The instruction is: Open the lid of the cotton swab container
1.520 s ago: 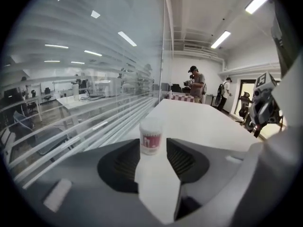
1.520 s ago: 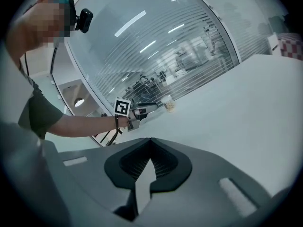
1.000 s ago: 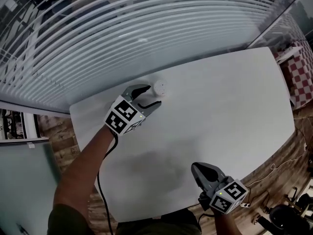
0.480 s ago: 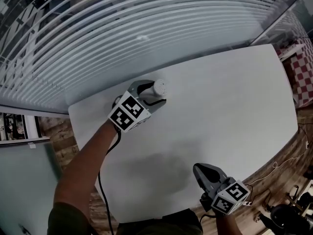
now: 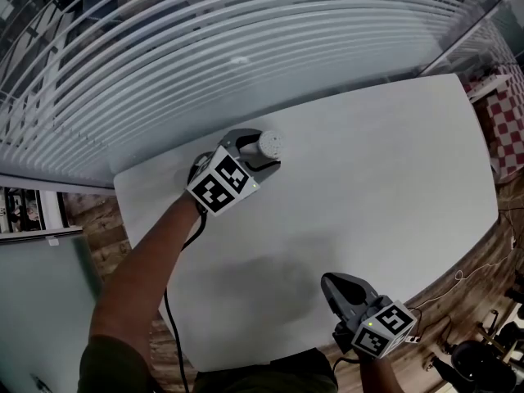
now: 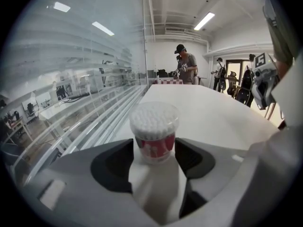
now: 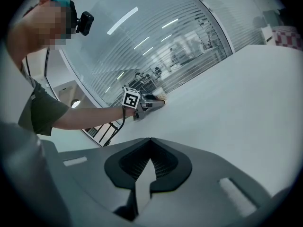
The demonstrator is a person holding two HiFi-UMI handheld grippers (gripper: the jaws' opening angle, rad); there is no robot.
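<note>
1. Swabs fill a small container [image 5: 268,144] that stands upright near the far left corner of the white table [image 5: 385,178], close to the edge along the window blinds [image 5: 205,47]. Its clear lid is on.
2. The left gripper [image 5: 260,152] reaches around it. Its jaws stand wide apart and have just been opening, with the container between them at its red label. The pads sit just beside its sides, and I cannot tell whether they touch.
3. The right gripper [image 5: 329,281] hangs over the near edge of the table, well apart from the container. Its jaws are pressed together with nothing between them.
4. A black cable [image 5: 168,326] trails from the left gripper down along the forearm. A red-and-white checked cloth [image 5: 508,129] shows at the right, cut off by the frame edge. Wooden floor [image 5: 98,236] lies beside the table.
5. From above, the left gripper's body and marker cube [image 5: 219,188] cover the container's lower part, so only its white top shows. In the left gripper view the container [image 6: 154,136] has its base hidden behind the jaws, and the print on the label is too blurred to read. People [image 6: 186,65] at the far end of the room are small and indistinct.
</note>
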